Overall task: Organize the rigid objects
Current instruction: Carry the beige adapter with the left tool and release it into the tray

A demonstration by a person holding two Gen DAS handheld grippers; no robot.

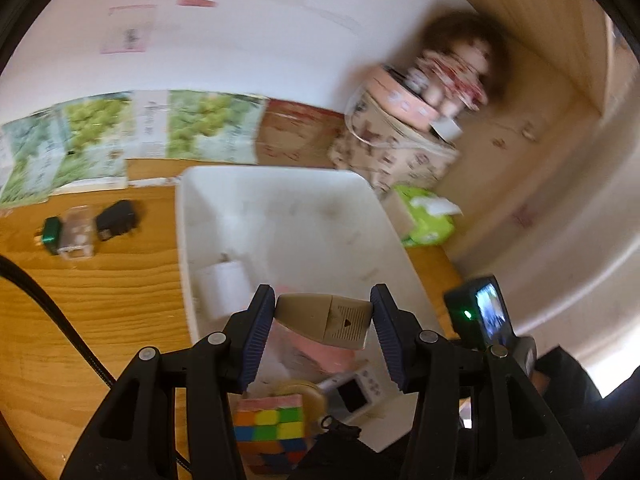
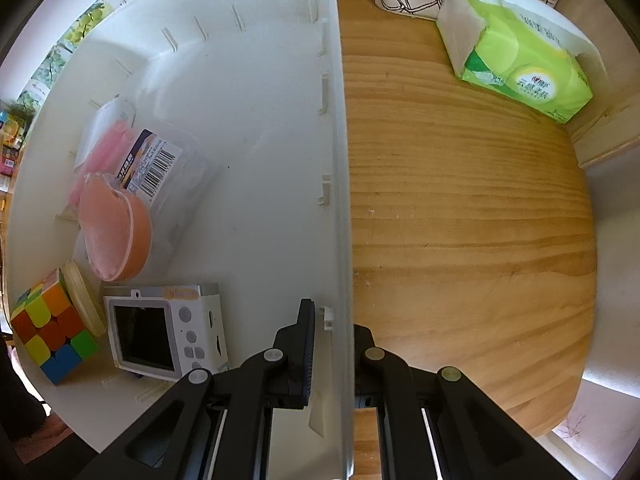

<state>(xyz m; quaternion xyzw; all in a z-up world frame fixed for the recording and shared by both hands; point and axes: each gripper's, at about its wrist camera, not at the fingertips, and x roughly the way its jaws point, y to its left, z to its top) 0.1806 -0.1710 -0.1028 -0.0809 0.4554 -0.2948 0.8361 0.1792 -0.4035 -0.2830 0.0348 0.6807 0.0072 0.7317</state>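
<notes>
**Left tongs over bin with beige device; right tongs on bin wall**

Left tongs [image 1: 324, 320] are closed on a beige plastic remote-like device [image 1: 325, 319], blue ribbed pads pressing on both of its ends. The device hangs above the open white plastic bin [image 1: 280, 208], over its near end.

Right tongs [image 2: 334, 344] straddle the bin's right wall [image 2: 340, 200]: one finger inside, one outside over the wooden worktop [image 2: 460, 220]. Fingers sit close against the wall; firm clamping cannot be confirmed.

Bin contents, seen from the right wrist: multicoloured puzzle cube [image 2: 52, 336], round pale wooden disc [image 2: 82, 300] just beside it, white compact camera [image 2: 164, 336], orange lidded round container [image 2: 114, 228], clear plastic box with barcode label [image 2: 160, 168].

On the worktop left of the bin: black adapter [image 1: 116, 220], clear small case [image 1: 78, 232], green small item [image 1: 52, 234]. Right of the bin: green tissue pack [image 2: 516, 56].
</notes>
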